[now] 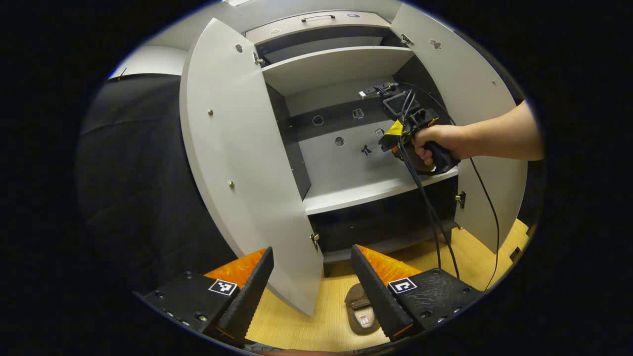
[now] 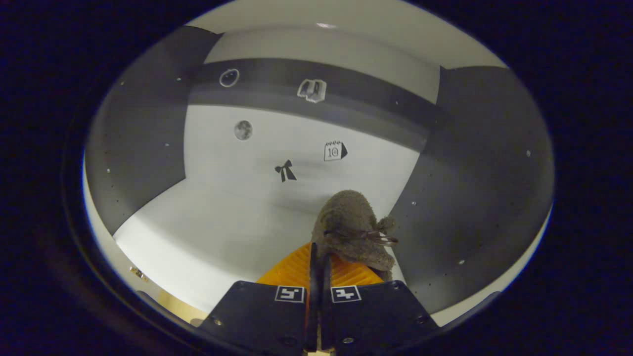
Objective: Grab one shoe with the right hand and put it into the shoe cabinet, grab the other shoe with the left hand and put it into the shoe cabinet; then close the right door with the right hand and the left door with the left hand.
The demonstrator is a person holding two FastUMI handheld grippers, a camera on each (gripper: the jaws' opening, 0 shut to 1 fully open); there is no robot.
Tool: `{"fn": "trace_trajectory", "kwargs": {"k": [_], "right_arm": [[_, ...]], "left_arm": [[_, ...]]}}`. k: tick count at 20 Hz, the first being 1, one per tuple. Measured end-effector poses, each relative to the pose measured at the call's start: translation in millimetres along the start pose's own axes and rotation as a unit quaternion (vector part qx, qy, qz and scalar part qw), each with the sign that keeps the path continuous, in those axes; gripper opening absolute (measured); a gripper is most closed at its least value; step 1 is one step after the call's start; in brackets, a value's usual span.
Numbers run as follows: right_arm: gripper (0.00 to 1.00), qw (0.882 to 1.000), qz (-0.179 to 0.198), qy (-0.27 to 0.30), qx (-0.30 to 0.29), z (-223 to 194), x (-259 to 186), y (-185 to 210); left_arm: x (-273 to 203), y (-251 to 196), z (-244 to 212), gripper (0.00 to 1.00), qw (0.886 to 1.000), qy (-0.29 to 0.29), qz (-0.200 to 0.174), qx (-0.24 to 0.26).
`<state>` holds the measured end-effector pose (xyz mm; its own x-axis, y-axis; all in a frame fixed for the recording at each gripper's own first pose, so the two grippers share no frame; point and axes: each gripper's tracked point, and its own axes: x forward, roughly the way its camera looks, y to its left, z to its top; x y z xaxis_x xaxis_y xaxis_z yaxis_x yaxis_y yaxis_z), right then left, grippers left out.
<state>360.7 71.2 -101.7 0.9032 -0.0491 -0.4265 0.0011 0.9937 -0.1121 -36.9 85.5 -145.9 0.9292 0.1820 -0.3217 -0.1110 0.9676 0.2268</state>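
Right gripper point(image 2: 317, 269) clamped together on fuzzy brown slipper point(image 2: 352, 231), inside grey shoe cabinet point(image 1: 346, 64) over middle shelf point(image 2: 207, 232). Lower until sole rests (toe toward back), then release. Left gripper point(image 1: 311, 289) spread apart above second brown slipper point(image 1: 360, 310) on wooden floor point(image 1: 474, 257).

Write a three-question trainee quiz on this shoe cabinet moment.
1. True or false: both cabinet doors stand open.
2. Where is the second shoe? A) on the wooden floor before the cabinet B) on the top shelf C) in the left gripper
3. What is the right gripper shut on?

Key:
1. True: left door and right door both stand open.
2. A
3. The first shoe, held inside the cabinet over the middle shelf.
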Motion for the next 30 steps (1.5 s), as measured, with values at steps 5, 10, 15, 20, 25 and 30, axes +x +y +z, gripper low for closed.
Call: {"fn": "trace_trajectory", "kwargs": {"k": [5,10,15,20,25,30], "right_arm": [[0.1,0.999,0.025,0.02,-0.016,-7.6,7.9,9.6],[0.35,1.0,0.029,0.006,0.002,-3.5,-7.3,-1.7],[0.41,1.0,0.018,0.008,-0.01,-4.2,-13.5,-10.8],[0.43,0.999,0.038,-0.018,0.012,-1.4,-49.5,-14.2],[0.46,0.99,0.057,-0.108,0.072,21.5,-128.8,-33.5],[0.57,0.96,0.074,-0.245,0.117,30.6,-252.0,-53.3]], "left_arm": [[-0.1,5.2,-5.6,0.95,1.0,0.009,0.008,-0.004],[3.6,-2.0,-2.6,0.95,1.0,0.005,0.001,-0.004],[6.8,-14.1,0.0,0.95,1.0,0.001,-0.016,-0.003],[9.5,-16.6,-2.2,0.95,1.0,0.001,-0.019,-0.007],[11.9,-22.5,-2.5,0.95,0.999,0.002,-0.031,-0.011],[16.8,-38.1,13.3,0.95,0.998,-0.015,-0.053,-0.012]]}}
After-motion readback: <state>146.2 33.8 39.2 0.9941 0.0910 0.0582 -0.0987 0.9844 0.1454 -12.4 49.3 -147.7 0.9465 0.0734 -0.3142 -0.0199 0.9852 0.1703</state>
